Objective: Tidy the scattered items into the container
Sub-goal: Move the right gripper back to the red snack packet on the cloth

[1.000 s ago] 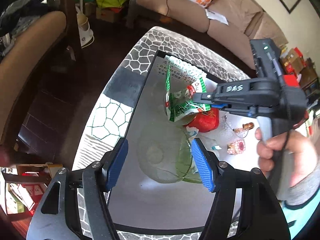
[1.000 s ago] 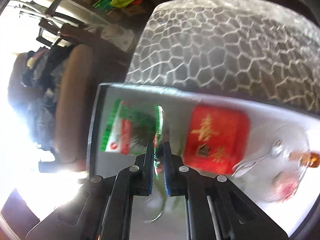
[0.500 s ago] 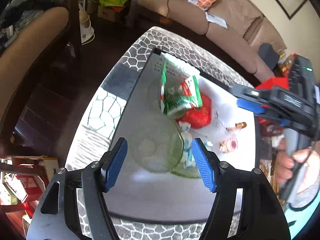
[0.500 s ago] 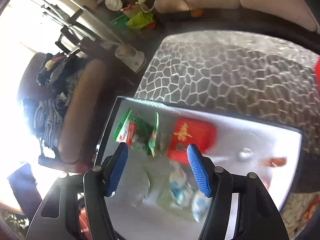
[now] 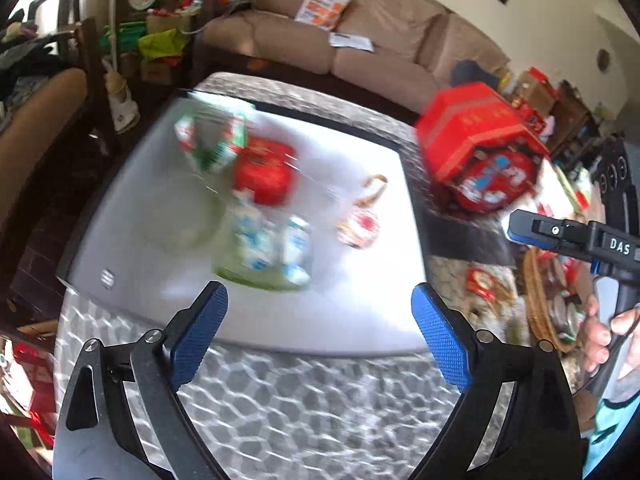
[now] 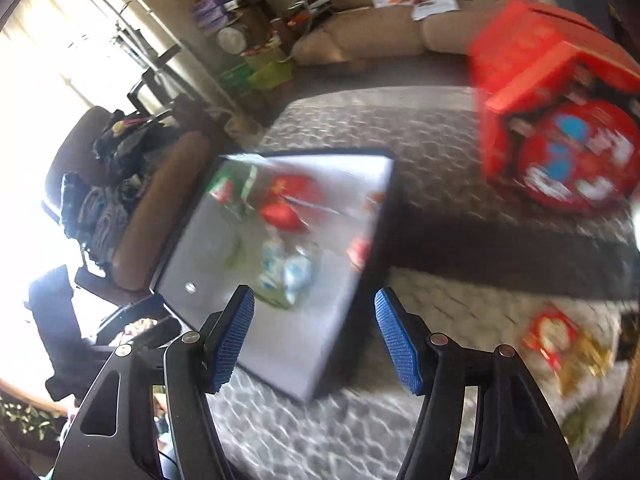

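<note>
Blur is smearing the packets point(image 5: 260, 184) lying in the tray point(image 5: 120, 248) at centre frame. I am angling both downward: my left hand-held gripper point(image 5: 320, 336) has just been spreading, empty; my right hand-held gripper point(image 6: 316, 340) is gaping, empty.

We see a pale grey tray point(image 5: 132, 216) with a black rim, resting on a table point(image 5: 320, 412) covered in a grey-and-white honeycomb pattern. On the tray lie a green-white-red packet point(image 5: 208, 140), a red pouch point(image 5: 262, 172), and blue-and-white sachets point(image 5: 256, 236). A bright red box point(image 5: 476, 128) stands near the table's far right edge. Both grippers carry blue textured pads point(image 5: 198, 336) on black fingers.
</note>
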`<act>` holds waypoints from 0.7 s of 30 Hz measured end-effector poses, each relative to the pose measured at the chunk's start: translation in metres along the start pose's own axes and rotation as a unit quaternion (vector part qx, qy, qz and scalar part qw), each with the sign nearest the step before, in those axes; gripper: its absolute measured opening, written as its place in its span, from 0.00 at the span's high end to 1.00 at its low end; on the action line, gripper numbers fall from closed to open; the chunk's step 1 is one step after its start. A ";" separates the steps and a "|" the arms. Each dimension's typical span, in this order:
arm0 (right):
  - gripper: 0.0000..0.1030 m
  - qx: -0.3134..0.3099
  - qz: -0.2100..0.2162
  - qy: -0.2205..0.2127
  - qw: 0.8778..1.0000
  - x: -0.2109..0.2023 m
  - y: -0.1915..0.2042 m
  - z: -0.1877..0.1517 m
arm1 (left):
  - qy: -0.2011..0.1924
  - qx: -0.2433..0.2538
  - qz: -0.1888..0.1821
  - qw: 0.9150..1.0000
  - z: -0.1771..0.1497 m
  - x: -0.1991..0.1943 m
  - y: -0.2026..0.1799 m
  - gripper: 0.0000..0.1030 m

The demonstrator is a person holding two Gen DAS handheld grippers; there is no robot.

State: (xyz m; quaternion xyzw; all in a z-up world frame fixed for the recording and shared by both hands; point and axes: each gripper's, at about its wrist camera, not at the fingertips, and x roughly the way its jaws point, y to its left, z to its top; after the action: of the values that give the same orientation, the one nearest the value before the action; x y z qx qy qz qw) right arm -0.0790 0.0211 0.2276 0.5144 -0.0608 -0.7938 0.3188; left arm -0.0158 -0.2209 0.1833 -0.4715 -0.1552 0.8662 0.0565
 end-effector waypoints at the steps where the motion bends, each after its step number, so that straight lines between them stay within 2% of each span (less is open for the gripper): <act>1: 0.37 0.007 0.001 -0.003 1.000 -0.010 -0.009 -0.010 | 0.002 0.005 -0.006 1.000 -0.007 0.001 -0.012 0.10; 8: 0.36 0.008 -0.052 -0.029 0.998 -0.085 -0.073 -0.073 | 0.023 0.080 -0.046 0.995 -0.060 0.015 -0.122 0.10; 13: 0.36 0.035 -0.075 -0.043 0.996 -0.122 -0.129 -0.111 | 0.040 0.111 -0.069 0.991 -0.089 0.048 -0.190 0.10; 17: 0.36 0.046 -0.111 -0.049 0.992 -0.127 -0.165 -0.135 | 0.042 0.136 -0.065 0.988 -0.111 0.084 -0.228 0.10; 19: 0.36 0.068 -0.109 -0.047 0.991 -0.122 -0.190 -0.145 | 0.044 0.147 -0.058 0.986 -0.118 0.101 -0.238 0.10; 21: 0.36 0.089 -0.104 -0.048 0.989 -0.114 -0.210 -0.149 | 0.047 0.159 -0.035 0.986 -0.122 0.119 -0.247 0.10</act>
State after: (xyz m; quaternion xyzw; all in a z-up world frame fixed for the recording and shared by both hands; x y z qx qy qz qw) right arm -0.0140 0.2859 0.1585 0.5059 -0.0925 -0.8376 0.1842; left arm 0.0084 0.0679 0.1061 -0.4908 -0.0295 0.8543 0.1683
